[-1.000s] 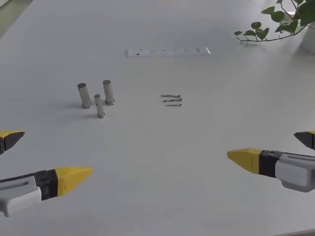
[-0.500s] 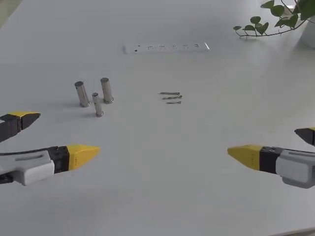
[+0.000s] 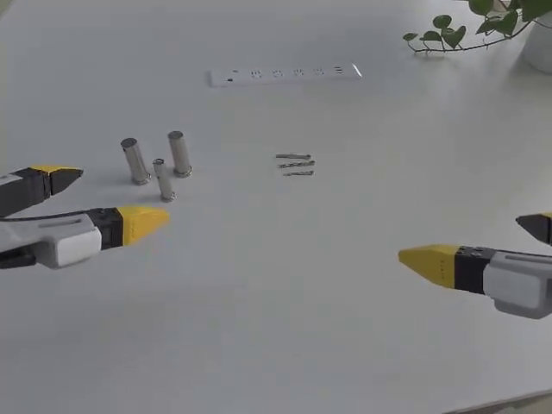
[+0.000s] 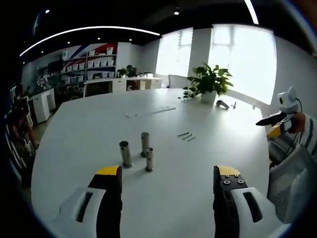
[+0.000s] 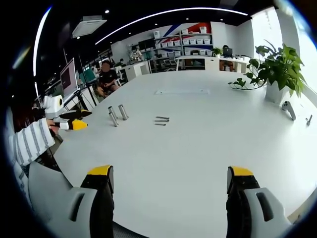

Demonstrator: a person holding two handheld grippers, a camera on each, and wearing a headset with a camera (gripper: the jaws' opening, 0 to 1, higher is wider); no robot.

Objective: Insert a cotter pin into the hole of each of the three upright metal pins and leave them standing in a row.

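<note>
Three metal pins [image 3: 161, 179] stand upright on the white table [image 3: 276, 293], left of the surface's middle. They form a tight triangle rather than a row: two stouter ones behind and a slimmer one in front, close together but not touching. In the left gripper view the same cluster [image 4: 144, 144] stands straight ahead, between the jaw lines.

Cotter pins [image 3: 295, 164]: three, lying flat and parallel in a short stack near the middle of the surface. They are to the right of the metal pins and well apart from them (loose, none in a hole yet). They are also seen in the right gripper view [image 5: 161, 120].

Left gripper [image 3: 121, 195]: jaws spread wide with nothing between them. It is above the surface toward its left edge, on the near side of the metal pins and near them.

Right gripper [image 3: 460, 239]: jaws likewise wide with nothing held. It is toward the near right corner, well apart from the cotter pins.

Power strip [image 3: 285, 74]: white, lying flat toward the far edge, beyond both groups of pins.

Potted plant [image 3: 466, 21]: toward the far right corner, trailing leaves over the surface.
</note>
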